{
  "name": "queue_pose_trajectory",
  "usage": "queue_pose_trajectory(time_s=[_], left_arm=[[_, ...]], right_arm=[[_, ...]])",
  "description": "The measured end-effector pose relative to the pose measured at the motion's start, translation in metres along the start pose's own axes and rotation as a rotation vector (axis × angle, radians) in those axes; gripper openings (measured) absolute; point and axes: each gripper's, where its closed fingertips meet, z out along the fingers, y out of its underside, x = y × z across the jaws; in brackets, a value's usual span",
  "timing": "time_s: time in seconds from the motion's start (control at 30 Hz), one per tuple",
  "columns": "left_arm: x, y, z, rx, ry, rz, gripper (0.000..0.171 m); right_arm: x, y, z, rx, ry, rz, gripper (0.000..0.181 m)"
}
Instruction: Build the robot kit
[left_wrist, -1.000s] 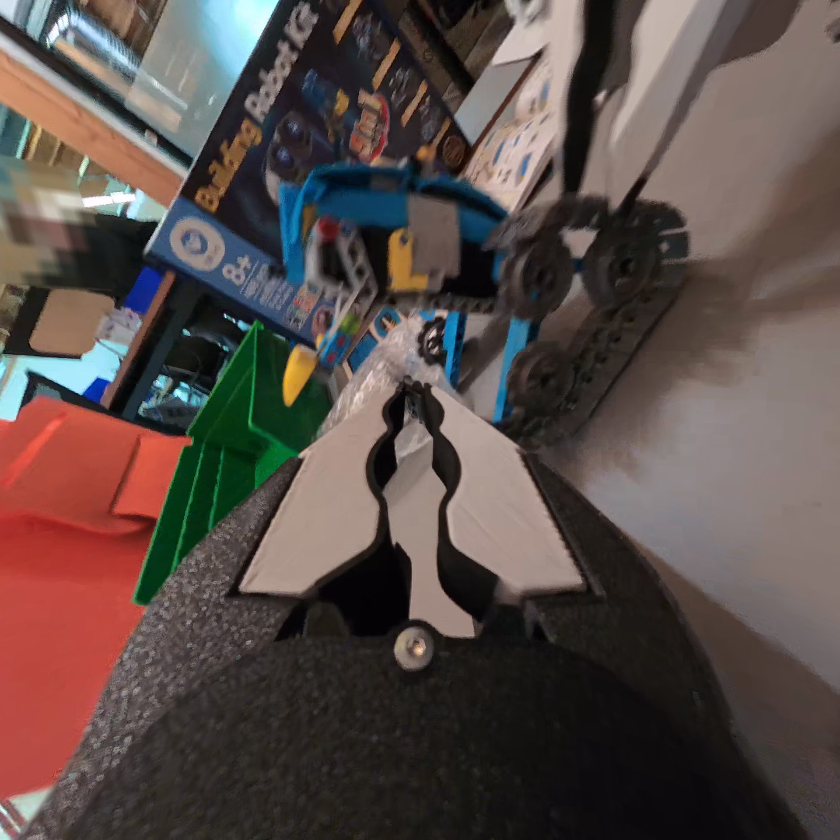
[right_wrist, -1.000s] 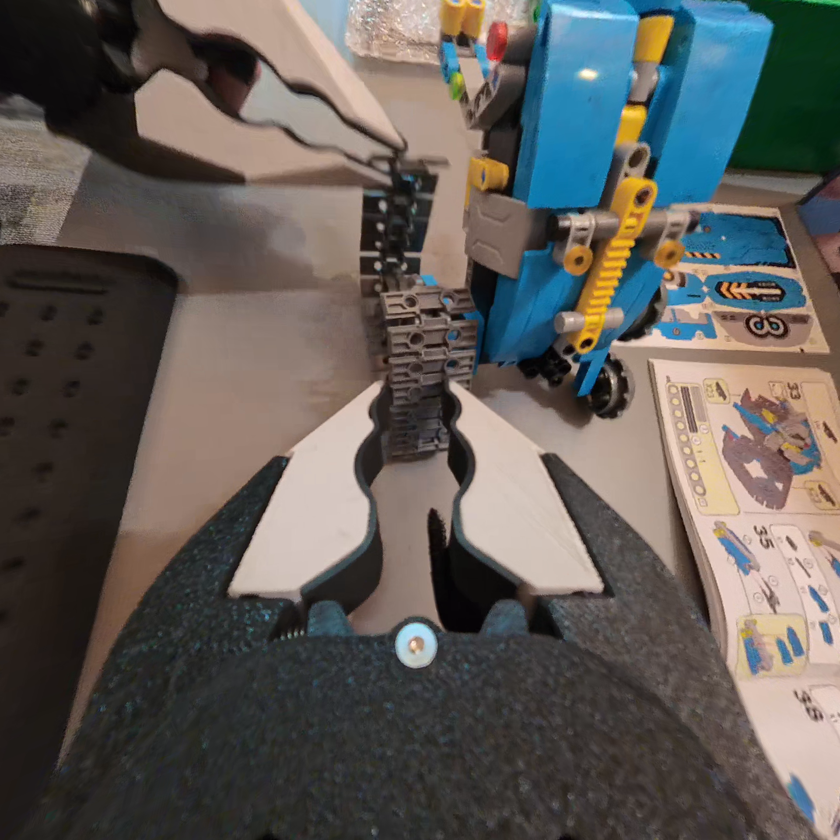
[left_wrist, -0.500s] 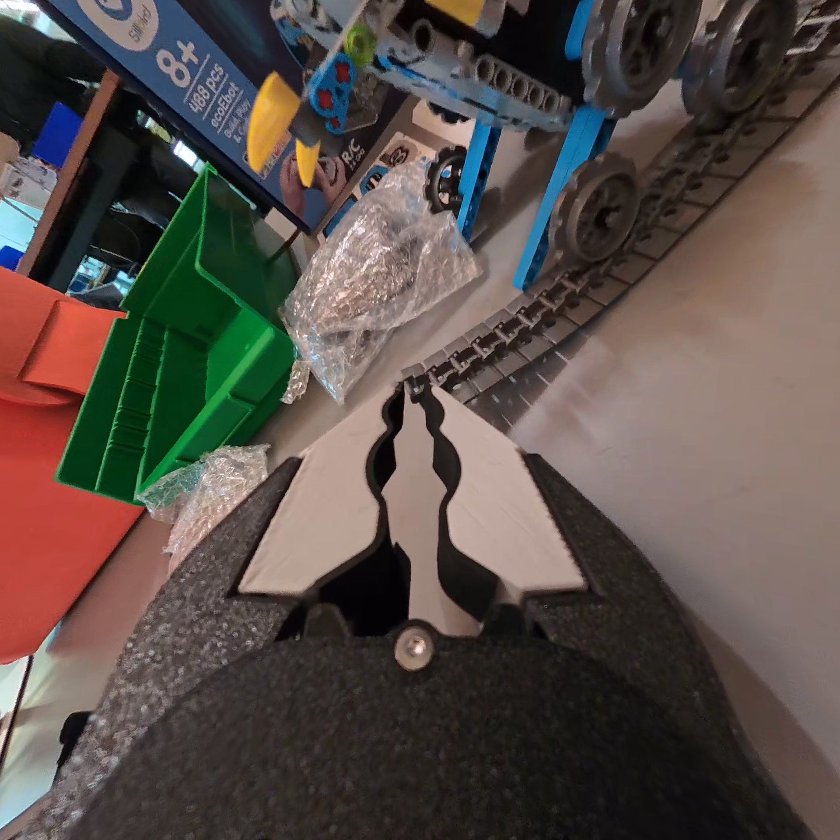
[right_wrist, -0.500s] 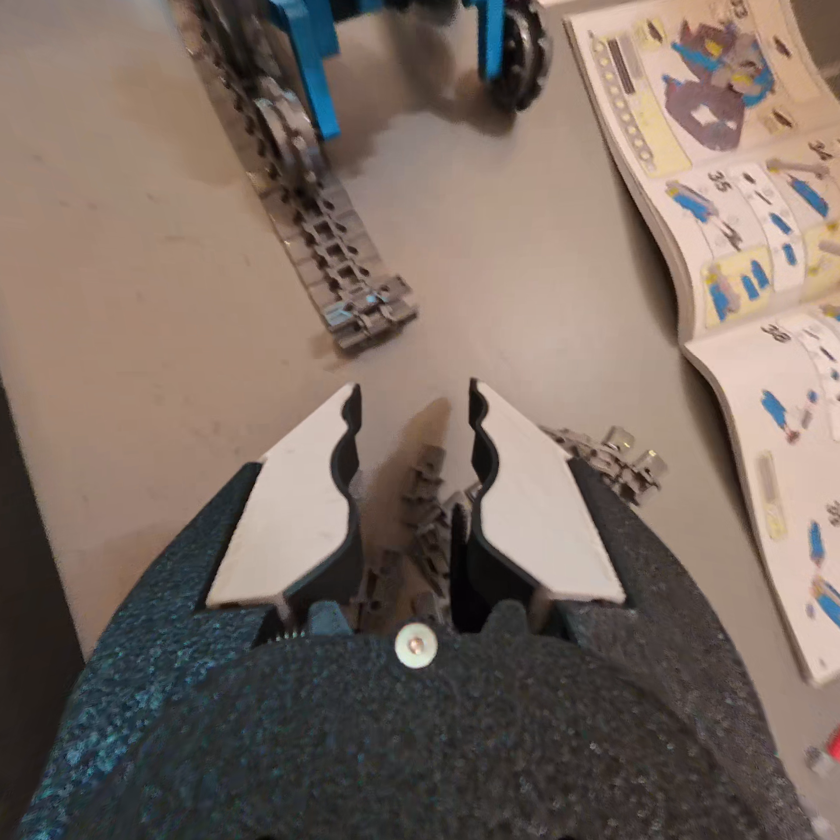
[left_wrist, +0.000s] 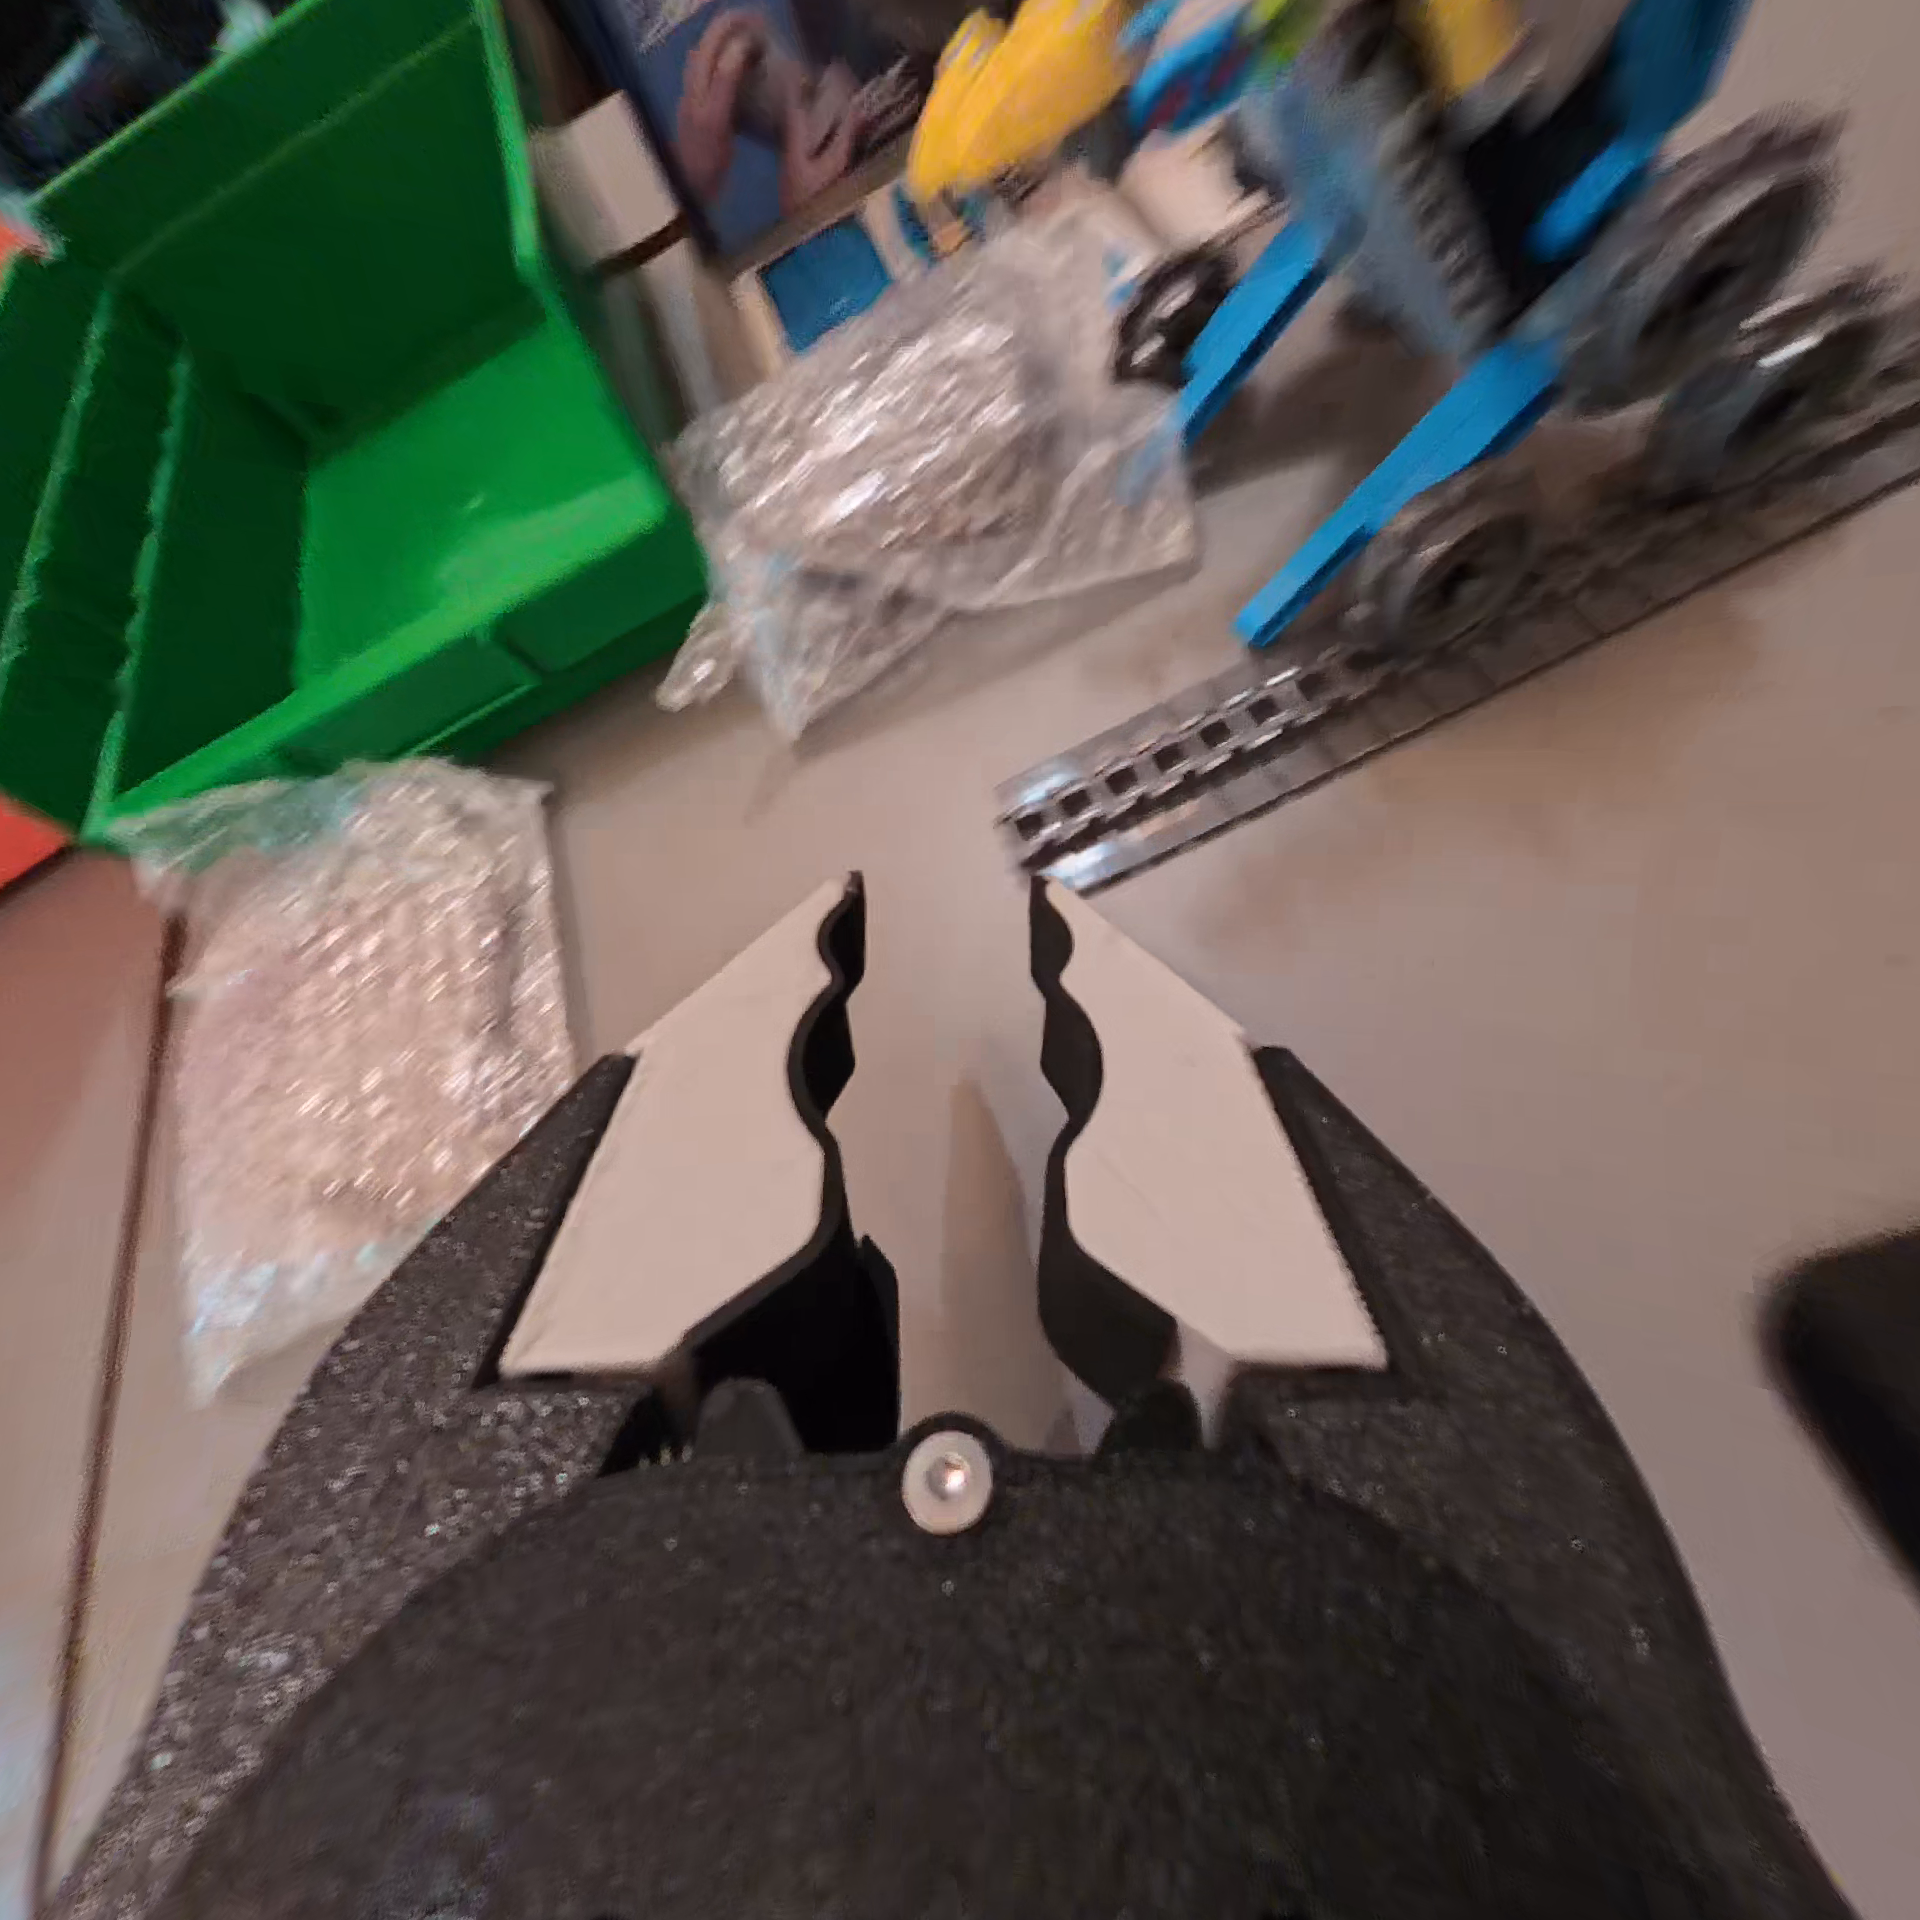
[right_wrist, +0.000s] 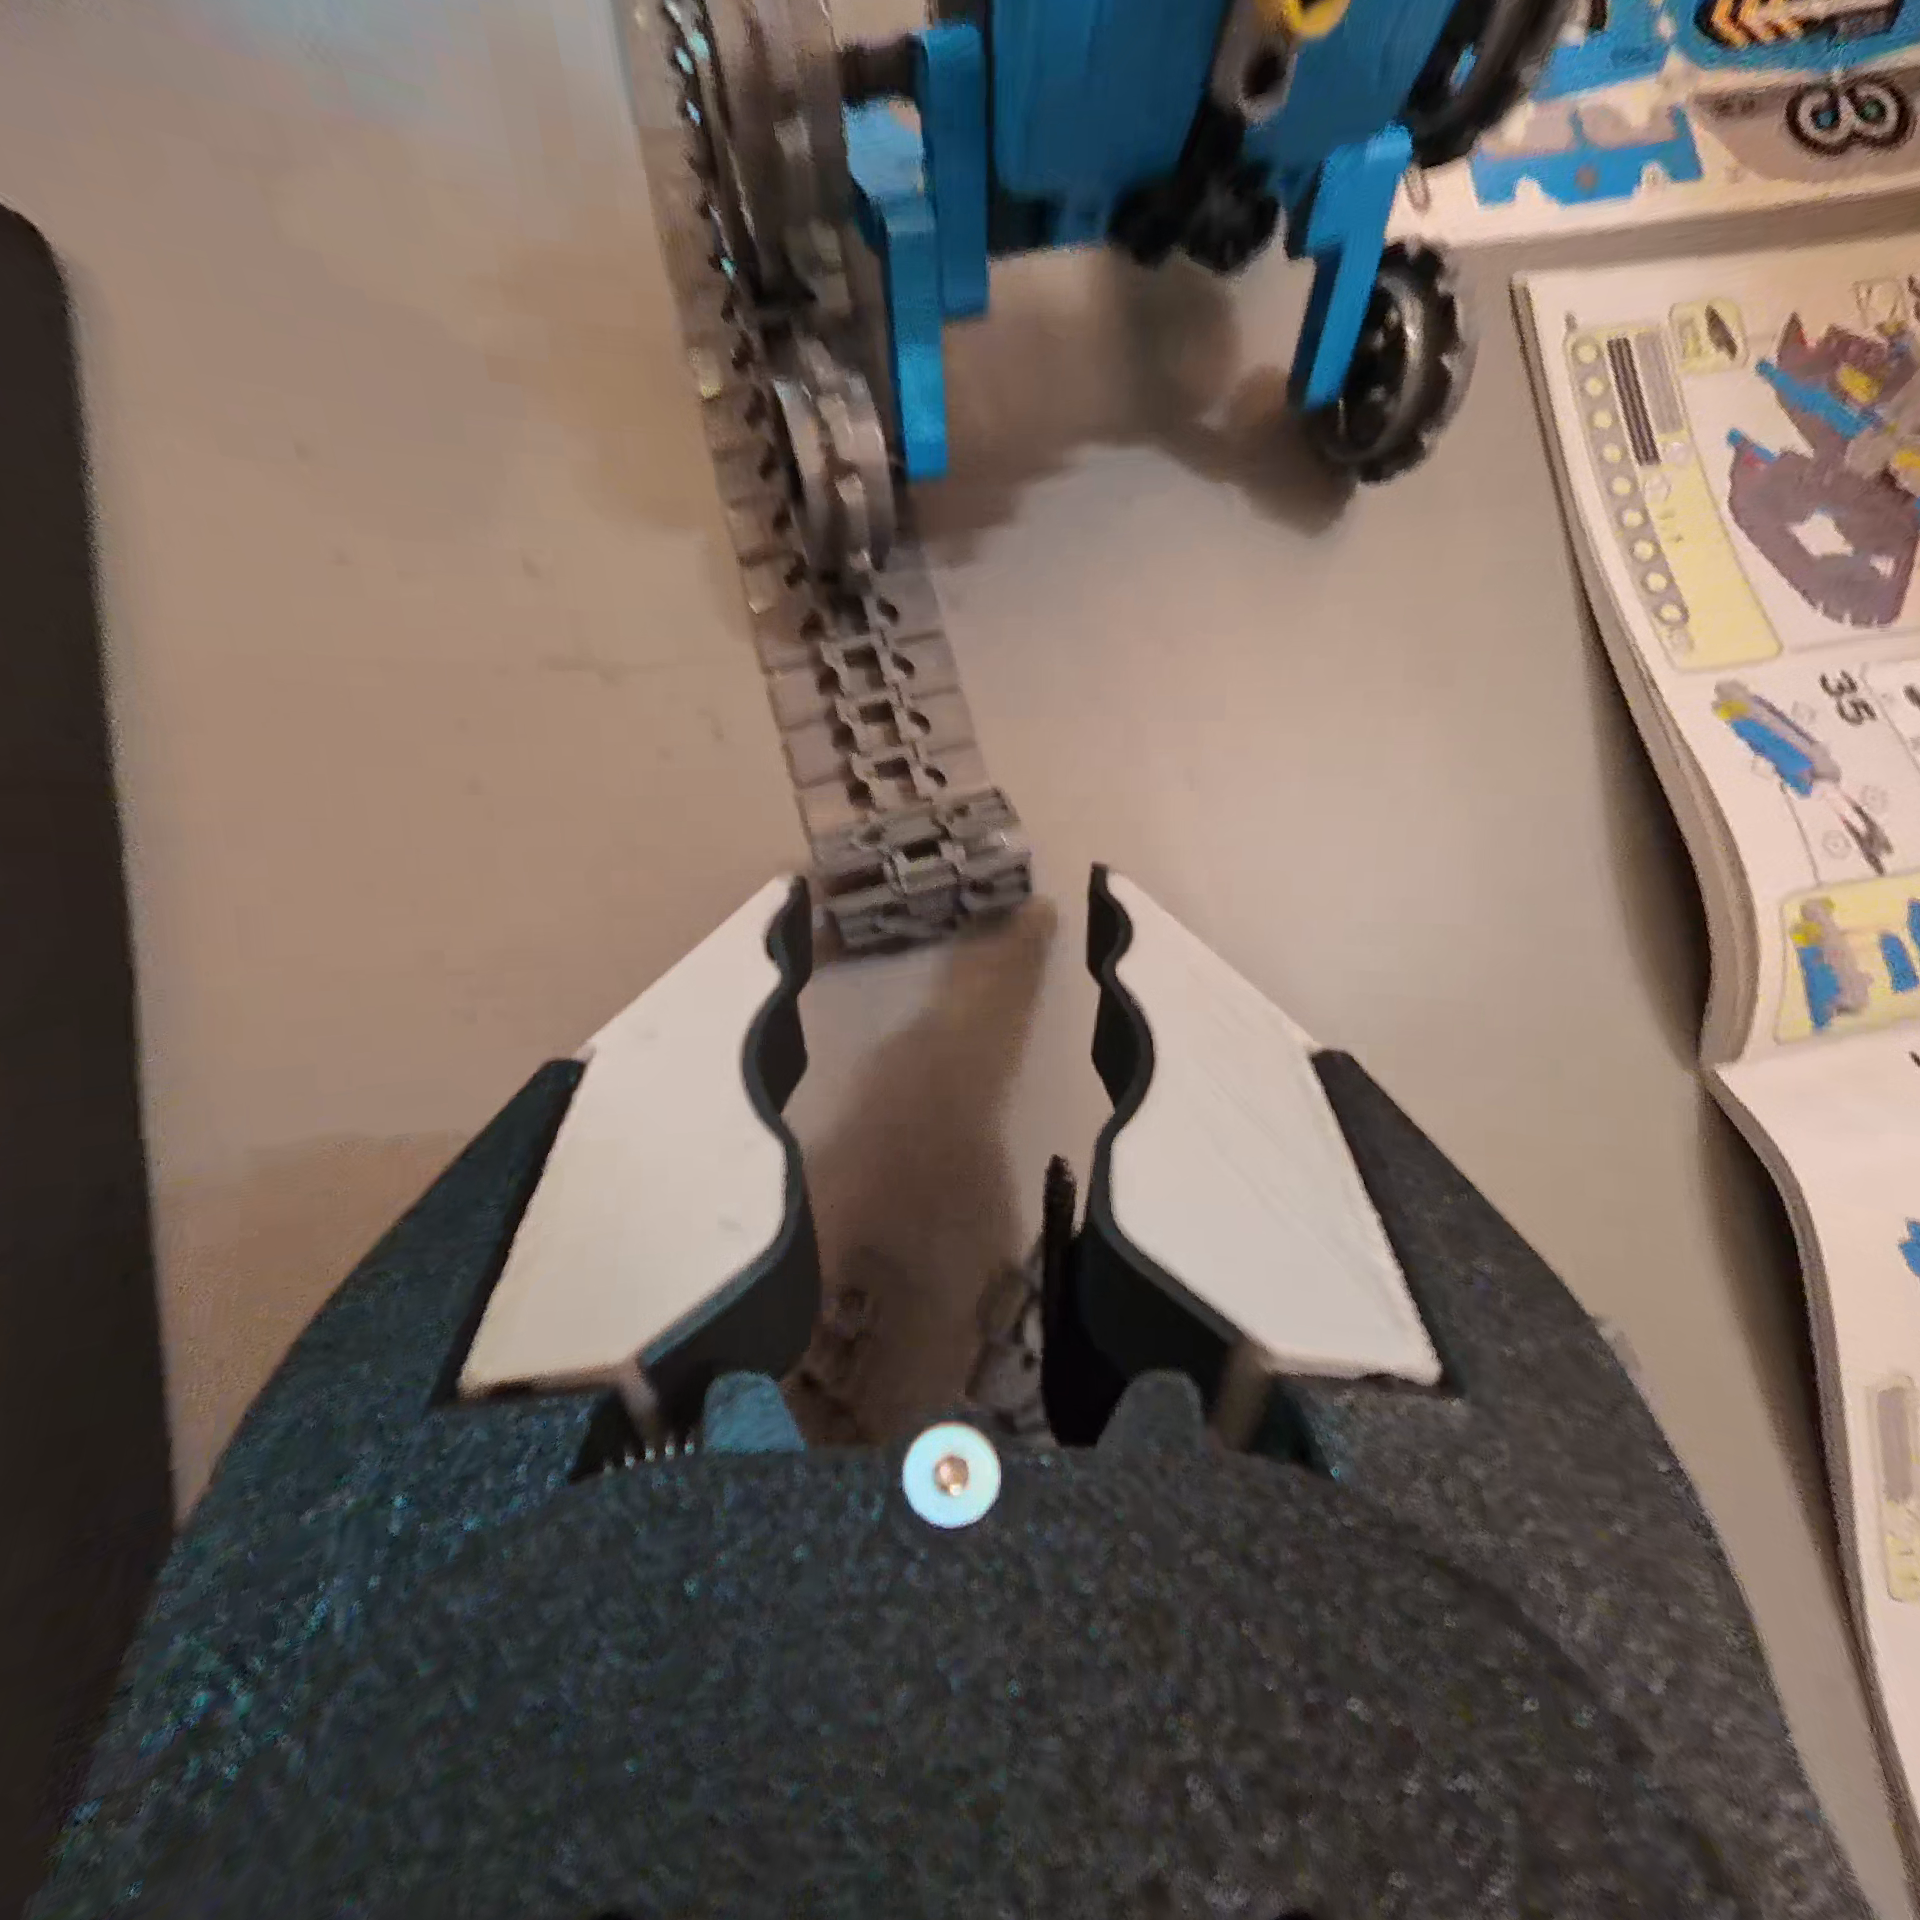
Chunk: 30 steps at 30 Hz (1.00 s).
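A blue toy tracked vehicle (right_wrist: 1101, 135) built from bricks stands on the table. Its grey track chain (right_wrist: 873, 717) lies flat under its wheels, and the free end stops just in front of my right gripper (right_wrist: 940, 894). That gripper is open and empty, its fingertips on either side of the chain's end. In the left wrist view the vehicle (left_wrist: 1558, 239) is blurred at the upper right. The chain's other end (left_wrist: 1195, 769) lies just ahead and right of my left gripper (left_wrist: 943, 894), which is open and empty above the table.
A green bin (left_wrist: 312, 436) stands at the left with clear plastic bags (left_wrist: 914, 509) (left_wrist: 353, 1029) beside it. An open instruction booklet (right_wrist: 1766, 675) lies at the right. A black pad (right_wrist: 52, 831) runs along the left edge. Loose grey links (right_wrist: 1013, 1340) lie under my right gripper. Some 25 centimetres of space lies between my two pairs of fingers.
My left gripper opened and let go of the chain end, then drew back. My right gripper opened wider and moved up to the chain's near end. The chain now lies flat.
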Motion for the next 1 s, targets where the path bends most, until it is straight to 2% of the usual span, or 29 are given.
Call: queue_pose_trajectory(time_s=[0.17, 0.27, 0.37, 0.43, 0.53, 0.67, 0.8, 0.87, 1.0], left_arm=[[0.060, -0.042, -0.002, 0.127, 0.327, 0.043, 0.031], [0.073, -0.052, 0.011, 0.137, 0.417, 0.065, 0.031], [0.081, -0.060, 0.023, 0.128, 0.498, 0.026, 0.033], [0.085, -0.061, 0.028, 0.118, 0.514, 0.023, 0.035], [0.095, -0.063, 0.031, 0.124, 0.538, 0.023, 0.035], [0.099, -0.051, 0.043, 0.064, 0.490, 0.067, 0.031], [0.104, -0.043, 0.053, 0.036, 0.442, 0.118, 0.025], [0.107, -0.043, 0.052, 0.038, 0.437, 0.105, 0.024], [0.110, -0.041, 0.049, 0.028, 0.408, 0.081, 0.024]], right_arm=[[0.021, 0.026, -0.029, 0.029, 0.049, 0.120, 0.048], [0.018, 0.025, -0.044, 0.096, 0.012, 0.187, 0.044], [0.011, 0.012, -0.043, 0.159, 0.002, 0.182, 0.043], [0.005, 0.000, -0.034, 0.208, -0.018, 0.186, 0.042], [0.003, 0.005, -0.018, 0.120, 0.009, 0.149, 0.046], [-0.004, 0.001, -0.013, 0.126, 0.009, 0.116, 0.038], [0.001, 0.015, -0.001, 0.035, 0.092, 0.040, 0.038], [0.005, 0.017, -0.003, 0.038, 0.114, 0.027, 0.031], [0.006, 0.022, -0.005, 0.044, 0.068, 0.095, 0.032]])
